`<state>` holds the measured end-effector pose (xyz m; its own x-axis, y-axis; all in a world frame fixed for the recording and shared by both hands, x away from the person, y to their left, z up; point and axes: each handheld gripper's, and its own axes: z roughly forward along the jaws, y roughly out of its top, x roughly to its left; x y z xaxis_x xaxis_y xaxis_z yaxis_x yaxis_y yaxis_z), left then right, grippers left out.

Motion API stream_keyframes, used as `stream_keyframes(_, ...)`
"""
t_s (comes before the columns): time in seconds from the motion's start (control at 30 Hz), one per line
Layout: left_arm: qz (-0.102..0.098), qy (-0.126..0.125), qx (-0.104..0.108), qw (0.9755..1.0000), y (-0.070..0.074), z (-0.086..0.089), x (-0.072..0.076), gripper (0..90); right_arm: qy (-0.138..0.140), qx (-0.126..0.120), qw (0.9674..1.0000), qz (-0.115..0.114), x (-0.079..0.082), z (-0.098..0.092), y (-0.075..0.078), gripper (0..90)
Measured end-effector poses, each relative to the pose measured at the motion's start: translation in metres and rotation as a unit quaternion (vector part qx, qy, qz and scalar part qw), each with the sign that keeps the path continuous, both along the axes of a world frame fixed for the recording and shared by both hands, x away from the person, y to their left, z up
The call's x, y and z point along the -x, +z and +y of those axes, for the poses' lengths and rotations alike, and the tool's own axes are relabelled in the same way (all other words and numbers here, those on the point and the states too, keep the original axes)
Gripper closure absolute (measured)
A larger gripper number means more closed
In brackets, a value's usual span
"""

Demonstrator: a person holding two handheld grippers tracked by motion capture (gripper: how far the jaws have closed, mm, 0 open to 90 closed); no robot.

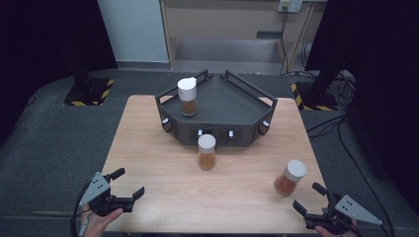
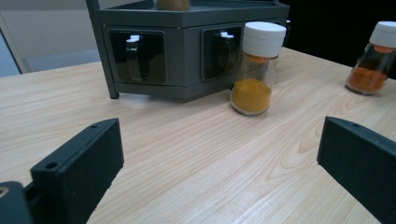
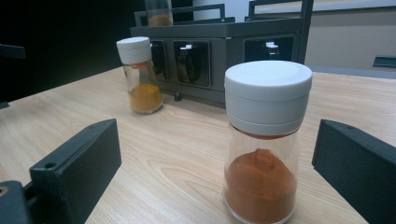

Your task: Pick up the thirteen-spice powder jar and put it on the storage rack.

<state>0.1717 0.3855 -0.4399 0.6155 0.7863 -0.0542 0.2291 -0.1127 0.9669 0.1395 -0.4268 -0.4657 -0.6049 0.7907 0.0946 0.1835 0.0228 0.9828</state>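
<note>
Resting at the near corners of the bench (image 1: 163,197), both tongs stand spread with nothing between their jaws. The left tongs (image 1: 129,183) sit at the near left edge, held by a hand (image 1: 101,222) coming in from below; the right tongs (image 1: 309,197) sit at the near right edge.

No brand, label or writing can be read on any of the jars or on the rack; the jars are plain glass with white caps.

Nearest the right tongs stands the red spice jar (image 3: 264,140), upright on the bench just ahead of the spread jaws and a little toward the right-hand one in the right gripper view, touching neither. From above it shows just beside those tongs (image 1: 290,177).

Farther in, near the middle of the bench, stands the yellow spice jar (image 1: 206,152), upright, well apart from both tongs and just in front of the rack (image 1: 232,106). In the left gripper view it shows ahead of the open jaws (image 2: 254,70), far beyond them.

The dark rack sits at the far side of the bench, with small knobs along its front face. On its top, toward the left, a third jar (image 1: 188,97) stands upright.
</note>
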Motion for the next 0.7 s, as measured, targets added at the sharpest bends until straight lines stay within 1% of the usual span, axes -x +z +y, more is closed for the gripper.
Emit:
stream_keyframes(0.1, 0.000, 0.004, 0.003, 1.0000, -0.0006, 0.0000, -0.0006, 0.0, -0.002, -0.001, 1.0000, 0.000, -0.0001, 0.0000, -0.0004, 1.5)
stream_keyframes(0.37, -0.001, 0.004, -0.005, 1.0000, 0.0006, -0.0016, -0.0017, 0.0, -0.004, -0.002, 1.0000, 0.000, 0.0002, -0.0003, -0.0008, 1.5)
stream_keyframes(0.53, -0.003, -0.003, -0.009, 1.0000, 0.0010, -0.0018, -0.0023, 0.0, -0.004, -0.002, 1.0000, -0.001, 0.0008, -0.0004, -0.0008, 1.5)
stream_keyframes(0.7, -0.006, -0.015, -0.007, 0.9998, 0.0010, -0.0007, -0.0018, 0.0, -0.002, 0.001, 1.0000, 0.000, 0.0000, 0.0002, -0.0002, 1.6)
